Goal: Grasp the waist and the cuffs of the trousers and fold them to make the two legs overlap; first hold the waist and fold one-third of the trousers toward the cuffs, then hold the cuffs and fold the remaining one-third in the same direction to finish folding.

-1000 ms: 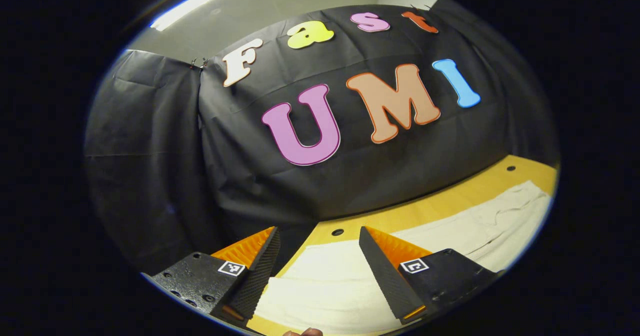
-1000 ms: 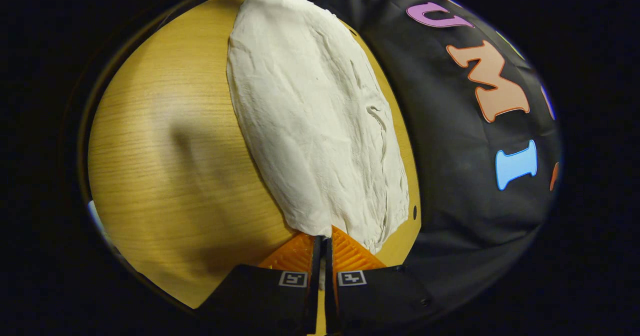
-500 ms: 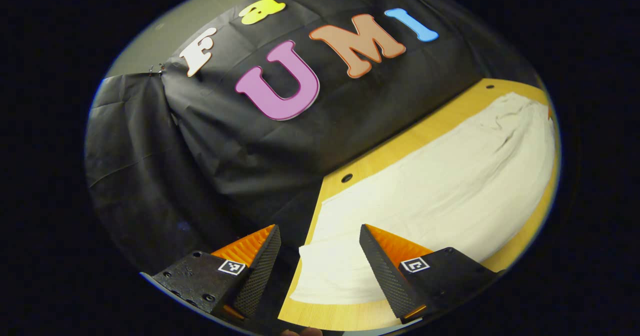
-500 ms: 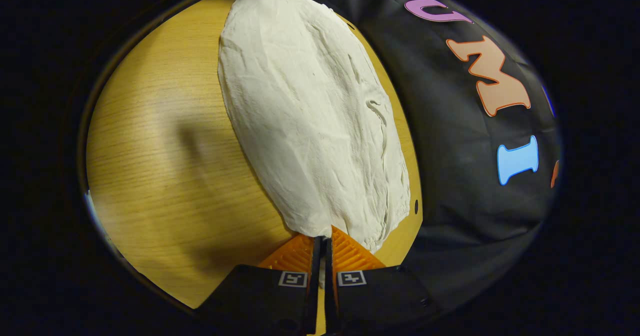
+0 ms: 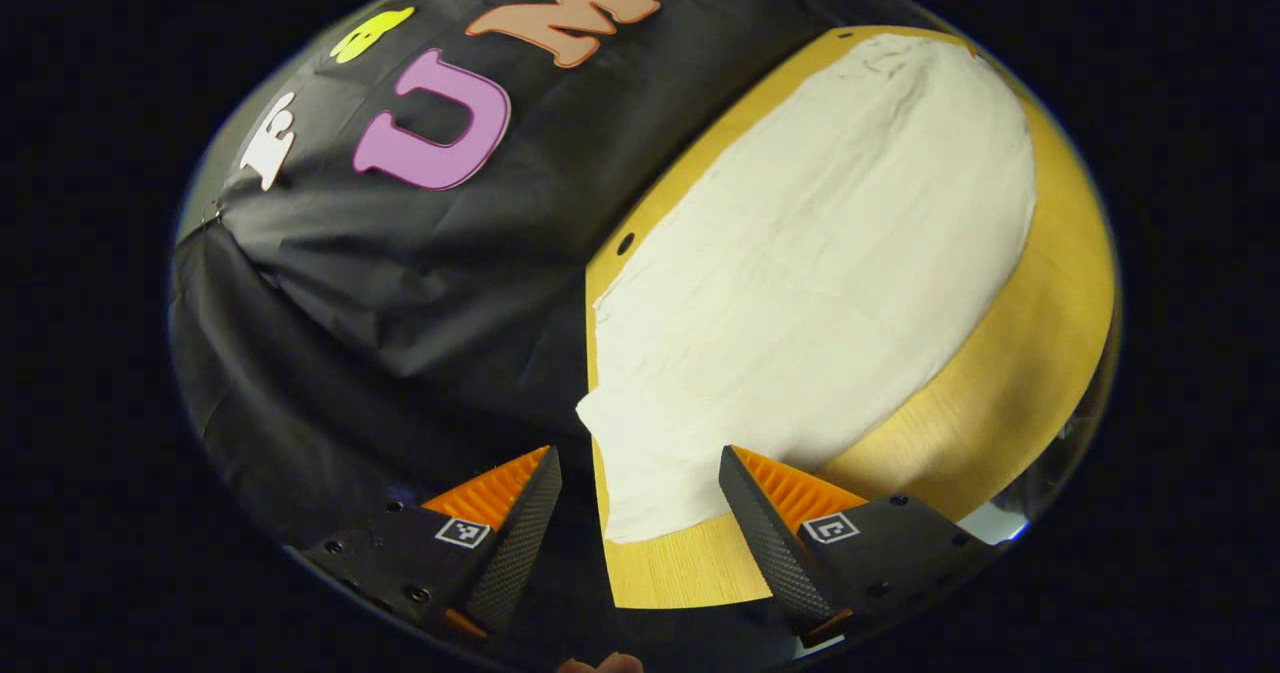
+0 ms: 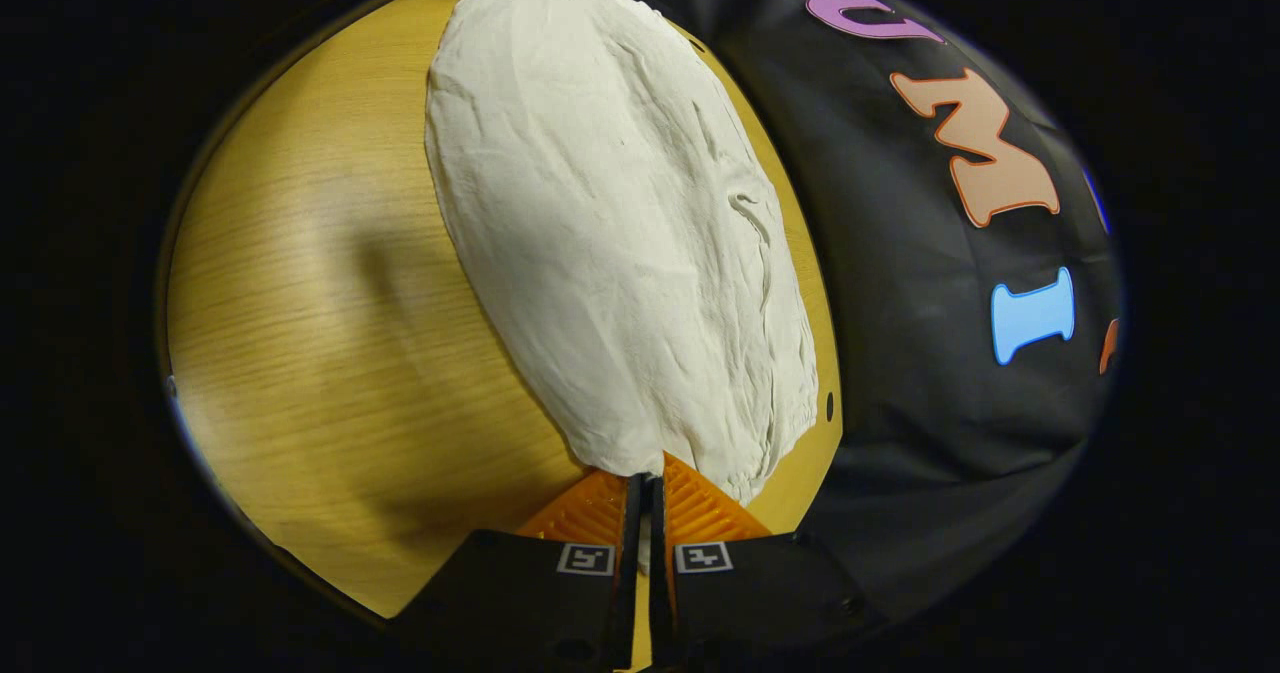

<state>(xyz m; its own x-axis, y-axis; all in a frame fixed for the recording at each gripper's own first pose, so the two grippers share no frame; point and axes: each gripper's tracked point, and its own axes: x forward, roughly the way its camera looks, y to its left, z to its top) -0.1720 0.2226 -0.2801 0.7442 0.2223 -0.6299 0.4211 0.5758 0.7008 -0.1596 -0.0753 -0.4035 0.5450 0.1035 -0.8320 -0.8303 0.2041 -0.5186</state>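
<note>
On the table, right gripper pinches trousers; left gripper gapes (empty).

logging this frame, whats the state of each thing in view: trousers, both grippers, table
trousers: spread flat and lengthwise on the table, wrinkled, one end pinched by the right gripper
right gripper: shut on the trousers' near edge
left gripper: open, fingers apart over the trousers' other end, not gripping
table: wooden, trousers lying along its wall side
</note>
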